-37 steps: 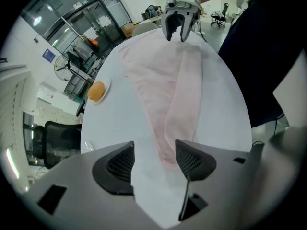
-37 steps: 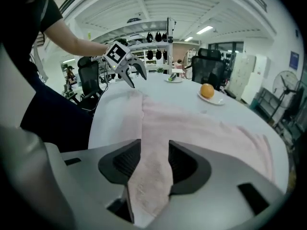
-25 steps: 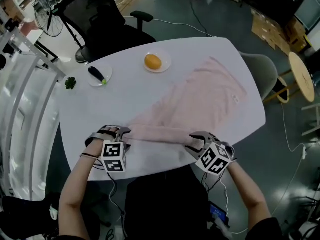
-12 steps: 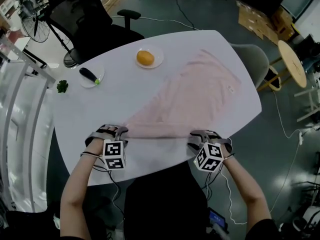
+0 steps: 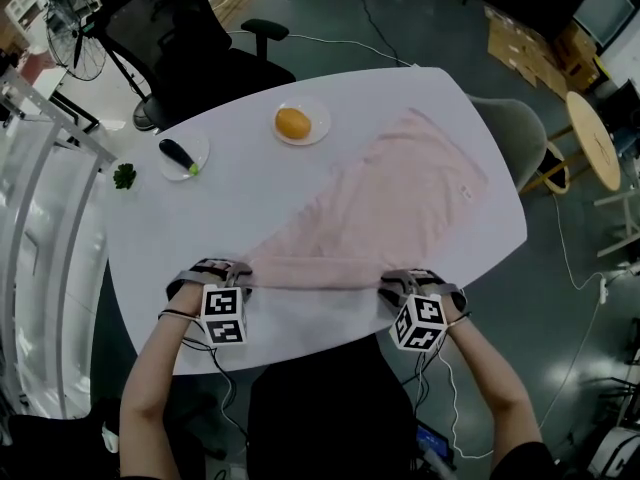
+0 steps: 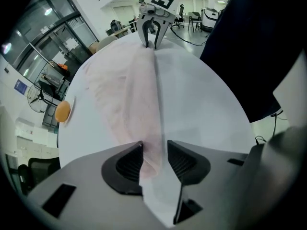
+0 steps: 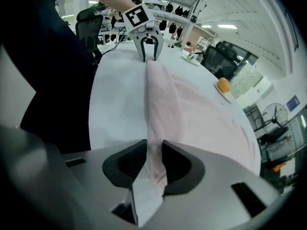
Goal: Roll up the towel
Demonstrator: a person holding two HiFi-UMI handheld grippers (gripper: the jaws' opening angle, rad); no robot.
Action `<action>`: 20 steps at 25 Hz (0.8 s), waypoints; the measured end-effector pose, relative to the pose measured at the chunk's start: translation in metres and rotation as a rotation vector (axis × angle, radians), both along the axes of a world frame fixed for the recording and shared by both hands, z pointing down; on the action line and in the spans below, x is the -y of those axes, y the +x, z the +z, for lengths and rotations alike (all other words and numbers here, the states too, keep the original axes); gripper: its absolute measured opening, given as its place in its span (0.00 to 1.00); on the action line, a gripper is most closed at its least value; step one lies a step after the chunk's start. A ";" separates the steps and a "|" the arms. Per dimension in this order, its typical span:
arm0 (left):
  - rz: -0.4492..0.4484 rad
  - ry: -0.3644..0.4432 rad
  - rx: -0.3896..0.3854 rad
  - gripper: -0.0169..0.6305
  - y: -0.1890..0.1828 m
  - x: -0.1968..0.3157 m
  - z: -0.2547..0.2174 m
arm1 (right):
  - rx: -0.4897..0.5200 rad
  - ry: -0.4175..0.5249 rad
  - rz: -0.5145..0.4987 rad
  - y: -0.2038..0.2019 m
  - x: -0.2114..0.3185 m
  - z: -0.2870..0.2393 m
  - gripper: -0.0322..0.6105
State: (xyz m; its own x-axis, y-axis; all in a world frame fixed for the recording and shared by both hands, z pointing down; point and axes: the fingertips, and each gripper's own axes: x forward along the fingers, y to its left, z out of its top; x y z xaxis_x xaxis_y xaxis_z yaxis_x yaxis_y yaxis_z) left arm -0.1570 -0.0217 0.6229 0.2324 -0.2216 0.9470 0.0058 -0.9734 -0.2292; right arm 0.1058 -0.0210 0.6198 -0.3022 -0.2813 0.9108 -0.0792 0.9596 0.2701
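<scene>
Pink towel (image 5: 400, 193) is spread on the counter (image 5: 190, 218), its rolled near edge stretched crosswise from left gripper (image 5: 238, 268) to right gripper (image 5: 392, 282). Each end is pinched in jaws that have just been closing onto it; the unrolled cloth lies ahead.

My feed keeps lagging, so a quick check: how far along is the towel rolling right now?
Done: the near edge of the towel is turned into a narrow roll. In hand: the jaws of the left gripper and right gripper have just been closing on the roll's ends. Remaining: most of the towel lies flat, unrolled, across the table.
</scene>
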 end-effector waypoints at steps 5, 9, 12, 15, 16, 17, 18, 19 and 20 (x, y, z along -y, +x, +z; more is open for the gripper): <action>-0.007 -0.051 0.010 0.25 -0.001 -0.003 0.003 | -0.023 0.010 -0.034 0.000 0.002 0.000 0.15; -0.029 -0.099 0.007 0.22 -0.002 -0.005 0.005 | -0.020 0.009 -0.028 0.004 0.004 -0.003 0.10; -0.049 -0.137 0.000 0.21 -0.003 -0.004 0.007 | -0.015 0.000 -0.021 0.005 0.005 -0.002 0.10; -0.081 -0.150 -0.009 0.10 -0.002 0.005 0.006 | -0.017 -0.011 -0.018 0.005 0.006 0.000 0.10; -0.088 -0.156 -0.010 0.10 -0.002 0.007 0.006 | -0.019 -0.014 -0.019 0.004 0.006 0.000 0.10; -0.090 -0.164 -0.009 0.10 -0.002 0.008 0.006 | -0.021 -0.015 -0.020 0.004 0.006 0.000 0.09; -0.087 -0.167 -0.006 0.10 -0.002 0.008 0.006 | -0.023 -0.015 -0.021 0.004 0.006 0.000 0.09; -0.079 -0.162 -0.002 0.10 -0.002 0.007 0.005 | -0.025 -0.013 -0.024 0.004 0.005 -0.001 0.09; -0.069 -0.149 0.003 0.09 -0.003 0.007 0.004 | -0.025 -0.010 -0.026 0.005 0.005 -0.002 0.09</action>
State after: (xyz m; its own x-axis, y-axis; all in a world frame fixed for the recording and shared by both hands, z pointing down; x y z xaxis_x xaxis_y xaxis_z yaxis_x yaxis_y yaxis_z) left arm -0.1597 -0.0286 0.6274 0.2184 -0.0936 0.9714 -0.0621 -0.9947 -0.0819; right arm 0.1106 -0.0259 0.6180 -0.2860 -0.2648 0.9209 -0.0477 0.9638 0.2624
